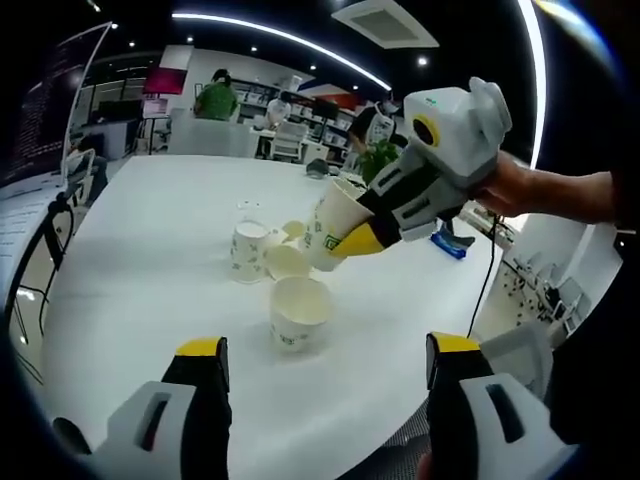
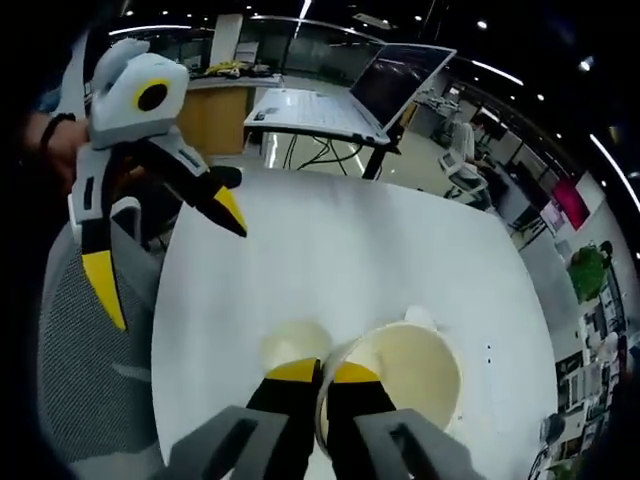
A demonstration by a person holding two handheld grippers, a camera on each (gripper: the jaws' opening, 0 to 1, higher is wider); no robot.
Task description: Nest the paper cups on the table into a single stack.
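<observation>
Left gripper view: held paper cup (image 1: 335,225) tilted above the white round table (image 1: 150,270), its rim pinched between the yellow-tipped jaws of the right gripper (image 1: 352,243), which enters from the right with a person's hand (image 1: 515,188) behind it. Below and just beside the held cup, an open paper cup (image 1: 287,260); to its left an upright printed paper cup (image 1: 248,250) with a clear plastic cup (image 1: 247,212) behind it; nearer the camera a separate upright paper cup (image 1: 298,312), apart from that cluster. Left gripper (image 1: 325,362) own jaws rise at the bottom, spread wide, nothing between them, short of the nearest cup. Background: office space, people standing at far desks, ceiling light strips. Right gripper view: right gripper (image 2: 322,373) jaws closed on the wall of the held cup (image 2: 400,375), one jaw inside, one outside; another cup (image 2: 295,345) seen from above just left of it on the table (image 2: 340,250). Left gripper (image 2: 170,260) at upper left, jaws apart, empty, held over the table edge. Open laptop (image 2: 350,100) on a stand beyond the table.
</observation>
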